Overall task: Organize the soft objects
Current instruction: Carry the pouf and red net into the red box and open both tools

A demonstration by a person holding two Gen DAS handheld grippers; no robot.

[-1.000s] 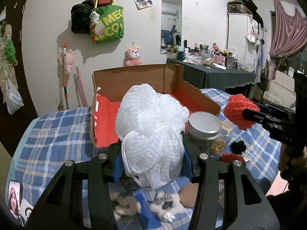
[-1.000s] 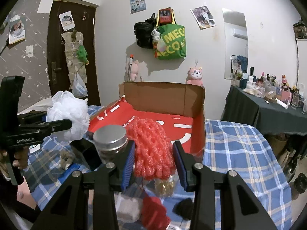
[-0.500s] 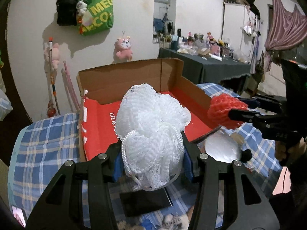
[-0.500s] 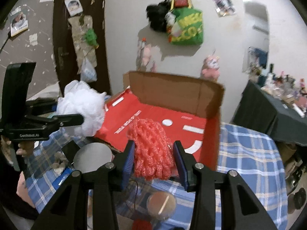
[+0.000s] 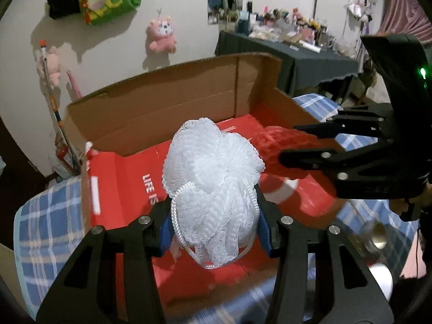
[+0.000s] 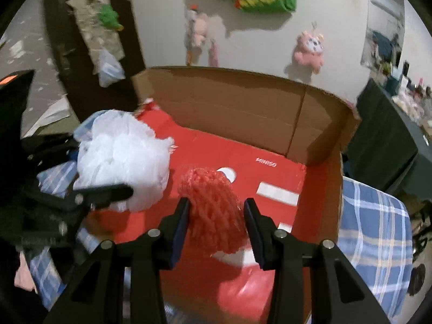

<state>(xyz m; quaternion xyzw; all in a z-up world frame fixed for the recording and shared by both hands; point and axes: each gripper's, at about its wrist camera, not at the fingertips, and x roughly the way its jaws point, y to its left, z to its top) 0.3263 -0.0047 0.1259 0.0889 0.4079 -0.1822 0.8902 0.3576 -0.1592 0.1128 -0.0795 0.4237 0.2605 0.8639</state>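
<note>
White mesh-net puff (image 5: 213, 186), red knobbly net puff (image 6: 216, 210), matt brown cardboard box (image 5: 172, 102), checked cloth (image 5: 46, 224).

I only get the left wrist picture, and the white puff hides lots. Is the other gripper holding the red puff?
Observer: Yes. The right wrist view shows the right gripper shut on the red puff, with a pad pressing each side.
Operator: Is it over the box?
Observer: Yes. It hangs above the red floor of the box, just in front of a printed white circle.
Operator: Where is my white puff from there?
Observer: The white puff sits left of the red one, at the box's left edge. I cannot tell if the two touch.
</note>
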